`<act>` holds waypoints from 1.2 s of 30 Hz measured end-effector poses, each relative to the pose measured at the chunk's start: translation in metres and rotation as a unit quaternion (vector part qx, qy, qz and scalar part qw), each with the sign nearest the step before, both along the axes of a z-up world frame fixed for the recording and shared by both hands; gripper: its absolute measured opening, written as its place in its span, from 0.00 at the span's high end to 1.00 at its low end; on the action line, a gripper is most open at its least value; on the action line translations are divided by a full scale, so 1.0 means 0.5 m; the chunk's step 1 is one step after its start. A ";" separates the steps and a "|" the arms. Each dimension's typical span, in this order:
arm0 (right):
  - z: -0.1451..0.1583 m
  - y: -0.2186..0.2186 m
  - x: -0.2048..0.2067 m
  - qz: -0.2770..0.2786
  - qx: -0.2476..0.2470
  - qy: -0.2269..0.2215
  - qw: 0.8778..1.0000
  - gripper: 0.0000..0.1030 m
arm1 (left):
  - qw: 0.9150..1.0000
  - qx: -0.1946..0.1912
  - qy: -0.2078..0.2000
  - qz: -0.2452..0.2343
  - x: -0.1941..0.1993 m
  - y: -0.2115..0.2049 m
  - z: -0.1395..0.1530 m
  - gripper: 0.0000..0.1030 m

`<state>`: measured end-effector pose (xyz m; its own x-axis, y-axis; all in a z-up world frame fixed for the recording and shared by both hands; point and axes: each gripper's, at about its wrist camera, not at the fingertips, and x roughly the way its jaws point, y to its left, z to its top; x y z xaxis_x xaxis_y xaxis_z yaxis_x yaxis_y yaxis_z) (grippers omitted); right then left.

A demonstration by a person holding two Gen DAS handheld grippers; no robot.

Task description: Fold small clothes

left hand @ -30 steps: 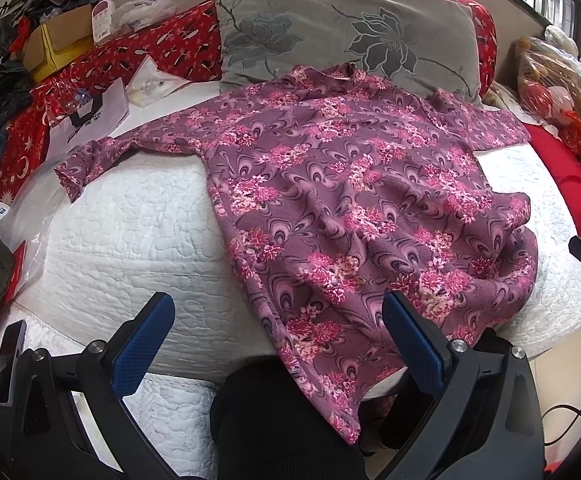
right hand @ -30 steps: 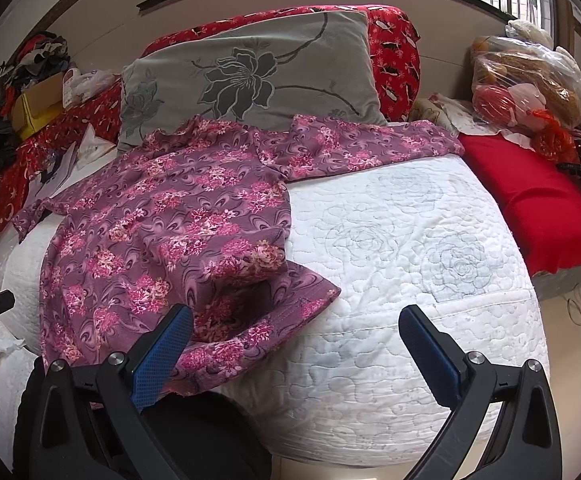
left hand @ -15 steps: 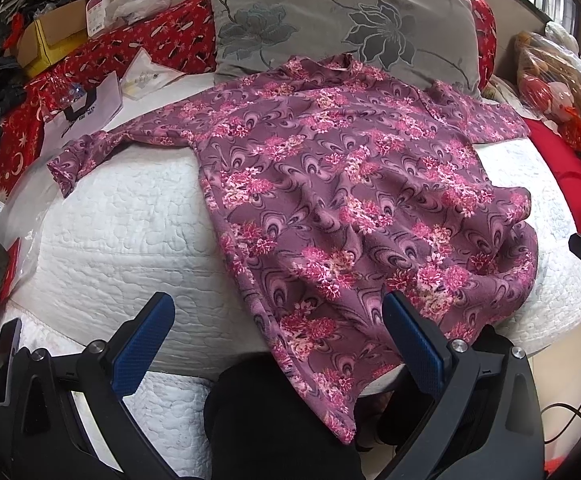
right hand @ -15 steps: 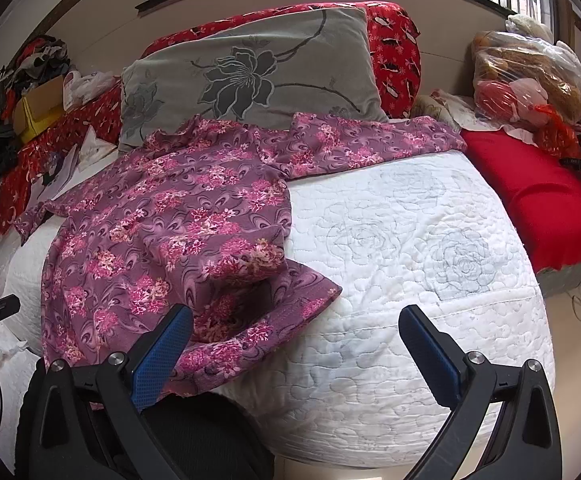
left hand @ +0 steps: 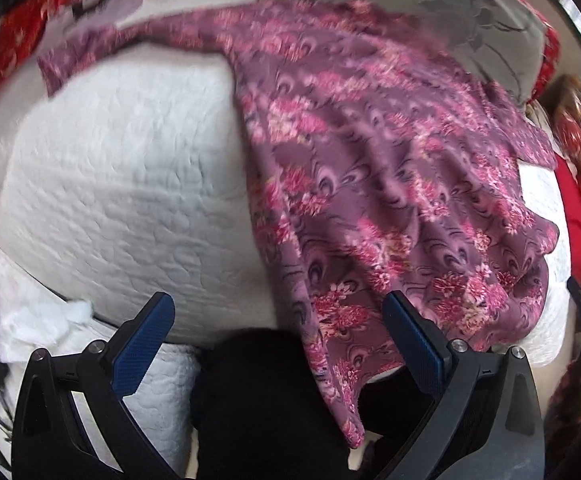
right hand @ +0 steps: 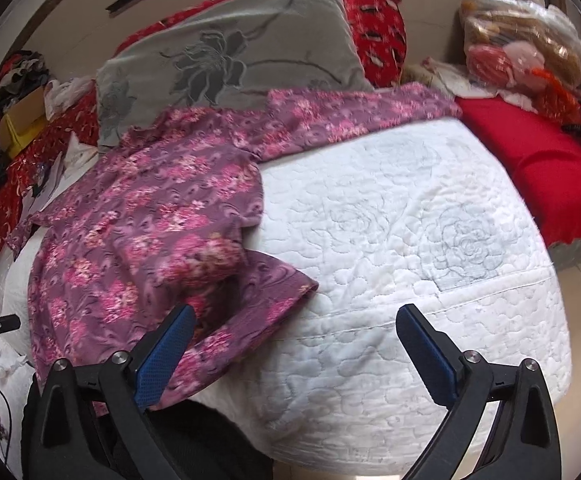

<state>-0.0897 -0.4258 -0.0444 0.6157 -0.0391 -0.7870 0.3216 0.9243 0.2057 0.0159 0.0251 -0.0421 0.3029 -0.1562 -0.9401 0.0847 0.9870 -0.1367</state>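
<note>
A purple floral shirt [left hand: 370,152] lies spread on a white quilted bed [left hand: 122,184], sleeves out to both sides, its hem hanging over the near edge. My left gripper [left hand: 278,332] is open, low at the bed's front, with the hanging hem just in front of its right finger. In the right wrist view the same shirt [right hand: 150,216] covers the left half of the bed [right hand: 410,240], its lower right corner folded and rumpled. My right gripper [right hand: 294,340] is open near that corner, its left finger over the hem, holding nothing.
A grey flower-print pillow [right hand: 234,52] and a red patterned one [right hand: 374,24] lean at the head. A red cushion [right hand: 538,176] and bagged soft toys [right hand: 526,56] sit to the right. Papers and boxes [right hand: 22,120] clutter the left. Dark fabric [left hand: 262,404] lies below the bed edge.
Both grippers have moved closer to the bed's near edge and tilted; the views are motion-blurred. The shirt has not shifted. Both grippers stay open.
</note>
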 end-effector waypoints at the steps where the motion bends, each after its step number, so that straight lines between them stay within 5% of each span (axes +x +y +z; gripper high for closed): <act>1: -0.010 -0.005 0.010 0.001 0.000 0.006 1.000 0.03 | 1.000 -0.004 0.013 0.001 0.004 -0.002 -0.011 0.00; 4: -0.041 -0.008 0.044 0.008 -0.002 0.030 1.000 0.06 | 0.999 -0.019 0.050 -0.005 0.010 -0.021 -0.042 0.00; 7: -0.073 -0.003 0.073 0.024 0.013 0.049 0.998 0.21 | 0.996 -0.034 0.078 -0.010 0.012 -0.045 -0.068 0.04; 8: -0.083 0.001 0.081 0.030 0.022 0.056 0.998 0.34 | 0.995 -0.042 0.086 -0.014 0.011 -0.055 -0.075 0.16; 9: -0.093 0.004 0.087 0.037 0.032 0.063 0.997 0.45 | 0.995 -0.046 0.092 -0.019 0.012 -0.060 -0.077 0.40; 10: -0.101 0.010 0.091 0.047 0.049 0.065 0.996 0.71 | 0.994 -0.046 0.100 -0.030 0.012 -0.069 -0.081 0.59; 11: -0.104 0.014 0.090 0.054 0.060 0.061 0.995 0.85 | 0.992 -0.042 0.109 -0.041 0.012 -0.074 -0.086 0.92; 12: -0.100 0.018 0.087 0.059 0.067 0.054 0.995 0.89 | 0.992 -0.043 0.112 -0.043 0.011 -0.075 -0.086 0.97; 21: 0.075 -0.019 -0.079 0.062 0.176 -0.067 0.980 0.94 | 0.982 -0.166 0.090 0.008 -0.021 0.076 0.070 0.97; 24: 0.136 -0.014 -0.150 0.069 0.182 -0.082 0.977 0.98 | 0.985 -0.153 0.076 0.014 -0.025 0.119 0.106 0.97; 27: 0.126 -0.001 -0.185 0.074 0.176 -0.046 0.980 0.98 | 0.988 -0.122 0.087 0.020 -0.022 0.148 0.079 0.97; 33: -0.029 0.028 -0.182 0.077 0.143 0.134 0.978 0.92 | 0.986 -0.071 0.147 0.039 -0.032 0.169 -0.014 0.96; 36: -0.011 -0.012 -0.166 0.044 0.145 0.115 0.982 0.92 | 0.990 -0.058 0.119 0.038 -0.021 0.167 0.015 0.96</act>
<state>-0.1726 -0.4317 -0.0500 0.4116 0.2536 -0.8753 0.3110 0.8637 0.3965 0.0052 0.1084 -0.0346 0.0892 -0.2529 -0.9634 -0.0377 0.9657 -0.2570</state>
